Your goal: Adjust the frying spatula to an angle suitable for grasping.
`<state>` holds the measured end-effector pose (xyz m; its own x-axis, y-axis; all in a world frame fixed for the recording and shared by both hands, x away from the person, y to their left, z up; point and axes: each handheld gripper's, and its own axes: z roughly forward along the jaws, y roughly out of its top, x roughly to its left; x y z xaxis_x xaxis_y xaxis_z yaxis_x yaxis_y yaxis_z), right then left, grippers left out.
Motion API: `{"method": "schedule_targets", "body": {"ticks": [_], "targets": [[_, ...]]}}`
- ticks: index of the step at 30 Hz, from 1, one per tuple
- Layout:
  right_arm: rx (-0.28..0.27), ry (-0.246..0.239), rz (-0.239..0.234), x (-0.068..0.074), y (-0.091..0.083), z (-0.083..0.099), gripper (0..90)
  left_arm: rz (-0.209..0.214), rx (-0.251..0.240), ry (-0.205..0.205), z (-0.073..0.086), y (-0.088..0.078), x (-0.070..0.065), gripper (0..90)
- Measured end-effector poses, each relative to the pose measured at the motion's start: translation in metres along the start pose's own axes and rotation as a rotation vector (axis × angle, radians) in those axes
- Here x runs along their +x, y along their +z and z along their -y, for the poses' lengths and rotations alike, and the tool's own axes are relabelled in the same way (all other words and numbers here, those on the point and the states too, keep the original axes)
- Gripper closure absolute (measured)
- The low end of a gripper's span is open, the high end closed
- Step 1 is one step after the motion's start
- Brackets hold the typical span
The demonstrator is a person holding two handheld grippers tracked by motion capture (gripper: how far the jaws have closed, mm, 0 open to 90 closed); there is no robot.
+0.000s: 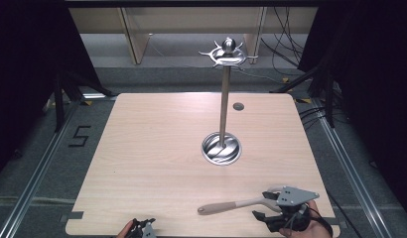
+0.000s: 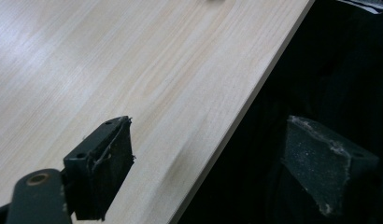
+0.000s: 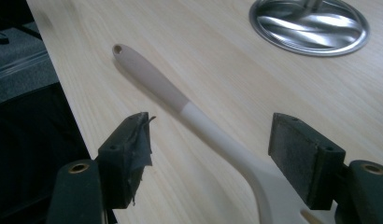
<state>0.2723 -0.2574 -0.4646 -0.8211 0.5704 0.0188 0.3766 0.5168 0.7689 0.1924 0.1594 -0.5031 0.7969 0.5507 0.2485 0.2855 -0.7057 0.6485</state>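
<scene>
Two spread tools, right tool straddling smooth cream spatula, pale woodgrain table

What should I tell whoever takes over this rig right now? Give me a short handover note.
Right gripper: open, jaws either side of the spatula near its head, pads not pressing on it.
Left gripper: open, holding nothing, at the table's near edge.
Spatula: flat on the table at the near right, handle end with its hole pointing left in the high view.
Hook stand: upright mid-table on its round metal base, nothing hanging on its hooks.
Done: right gripper lined up over the spatula.
Left: close on it and lift; probably hang it on the stand by its hole.
</scene>
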Motion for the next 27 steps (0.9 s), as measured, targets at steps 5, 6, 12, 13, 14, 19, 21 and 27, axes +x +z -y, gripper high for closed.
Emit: {"method": "schedule_targets", "body": {"ticks": [5,6,12,13,14,19,21,27], "targets": [[0.041,-0.051,-0.025,0.003,0.014,-0.014,35.0,-0.004,0.006,0.01,0.0,0.001,-0.001,15.5],[0.056,-0.063,-0.033,0.004,0.016,-0.016,36.1,-0.008,0.007,0.009,0.0,0.0,-0.001,15.5],[0.15,-0.137,-0.08,0.01,0.032,-0.027,43.3,-0.013,0.008,0.012,0.0,0.0,-0.001,15.5],[0.165,-0.146,-0.083,0.011,0.035,-0.029,43.5,-0.009,0.008,0.011,0.0,0.0,-0.001,15.5],[0.177,-0.153,-0.087,0.012,0.038,-0.03,44.3,0.001,0.007,0.008,0.0,0.001,-0.001,15.5],[0.211,-0.229,-0.077,0.011,0.051,-0.038,48.8,-0.012,0.012,0.011,0.0,0.001,-0.001,15.5],[0.23,-0.232,-0.082,0.011,0.054,-0.041,50.1,-0.01,0.008,0.008,0.0,0.001,-0.001,15.5],[0.307,-0.26,-0.101,0.011,0.067,-0.05,52.9,-0.013,0.013,0.01,0.001,0.001,-0.001,15.5]]}}
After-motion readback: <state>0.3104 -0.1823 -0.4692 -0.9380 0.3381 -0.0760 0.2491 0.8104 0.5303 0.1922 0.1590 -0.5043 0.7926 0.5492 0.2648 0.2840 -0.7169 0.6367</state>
